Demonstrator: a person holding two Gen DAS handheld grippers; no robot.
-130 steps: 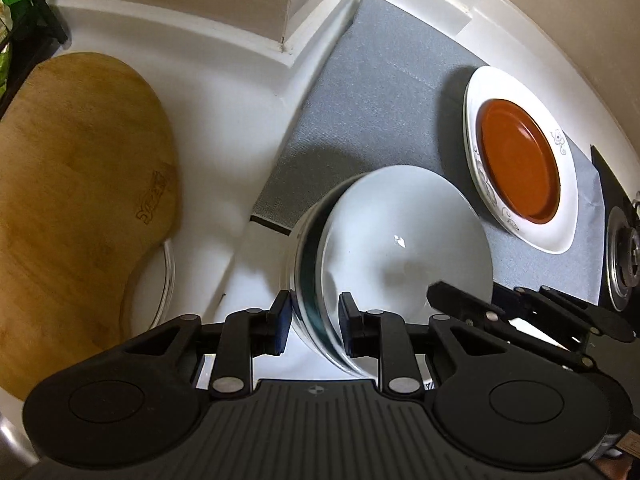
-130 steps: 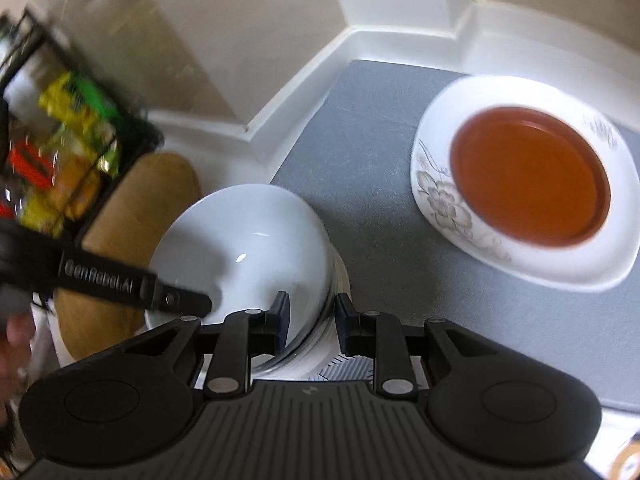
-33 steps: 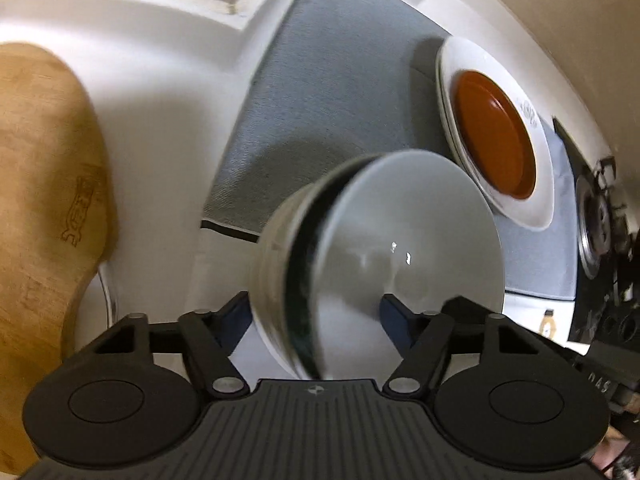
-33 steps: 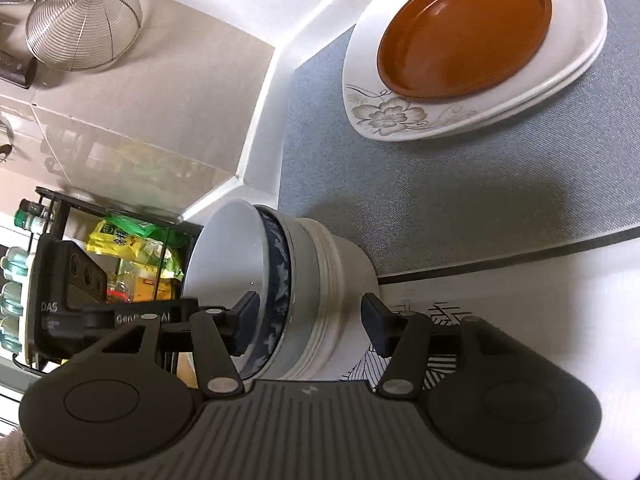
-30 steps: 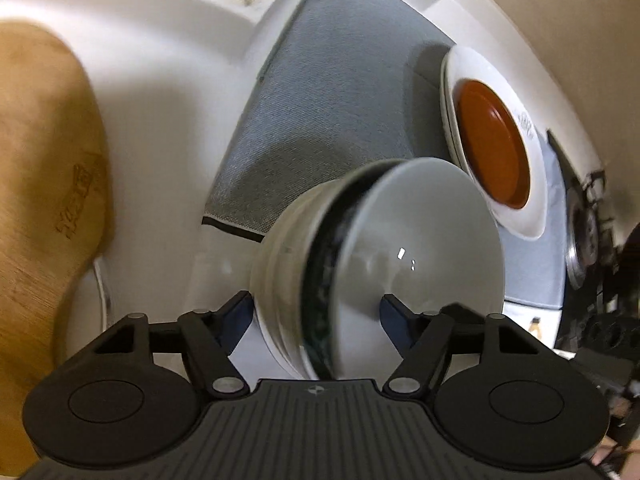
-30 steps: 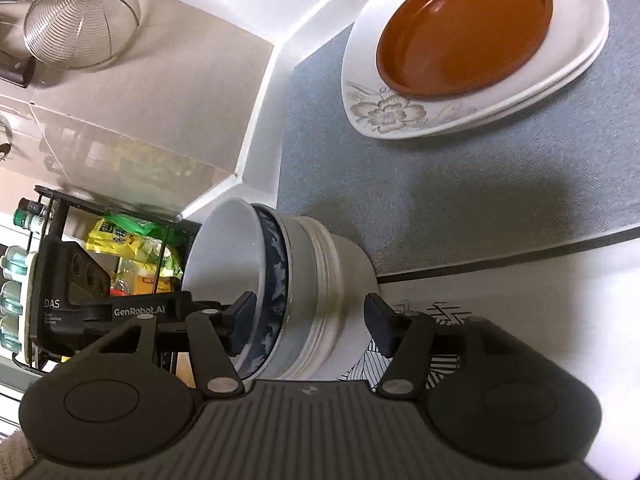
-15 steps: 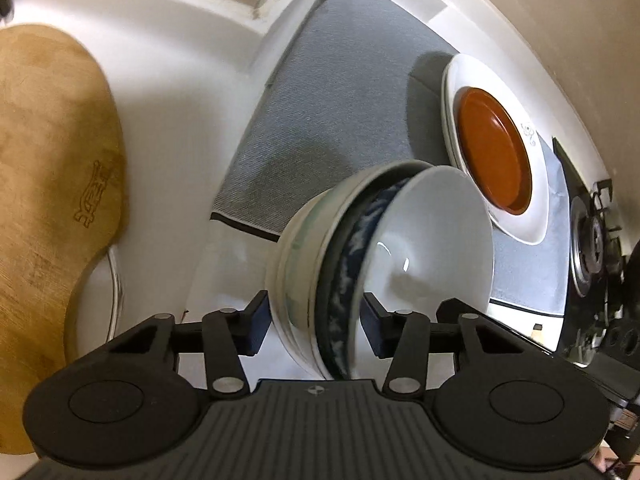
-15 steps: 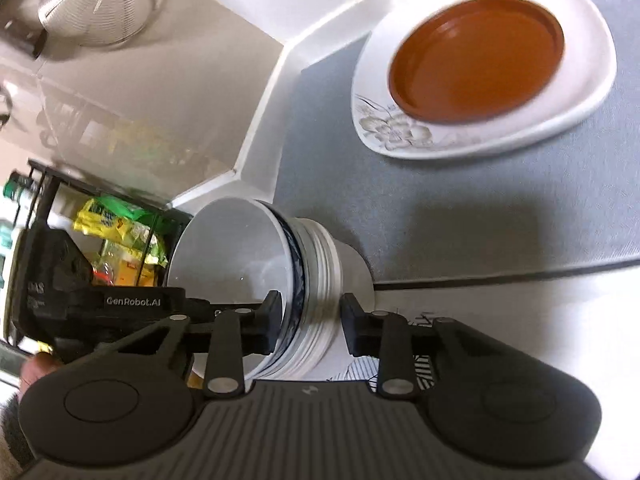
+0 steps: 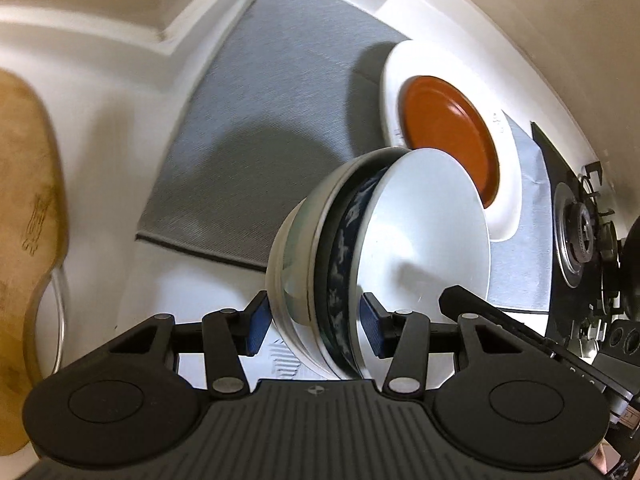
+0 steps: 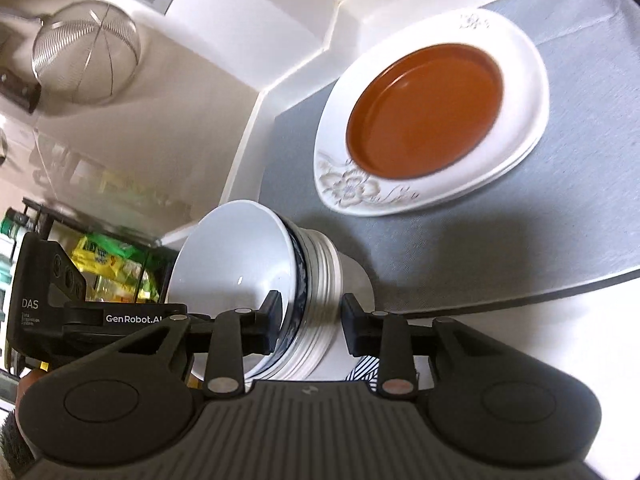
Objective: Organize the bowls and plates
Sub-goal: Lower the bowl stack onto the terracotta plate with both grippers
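White and blue-patterned bowls sit nested in one stack of bowls (image 9: 360, 256), which is gripped from both sides and tipped on its side above the white desk (image 9: 132, 128). The left gripper (image 9: 314, 326) has just been closing, and its blue pads are clamped across the stack's rims; the right gripper (image 10: 309, 320) has likewise just closed, one jaw inside the innermost white bowl, the other on the ribbed outer walls. On the grey mat (image 9: 256, 120) beyond, an orange-brown dish (image 10: 424, 114) rests inside a white floral plate (image 10: 360, 190). Only the left wrist view shows the wooden cutting board (image 9: 24, 200) and a gas burner (image 9: 580, 236). Only the right wrist view shows a hanging wire strainer (image 10: 86, 52) and a rack of packets (image 10: 108, 260).
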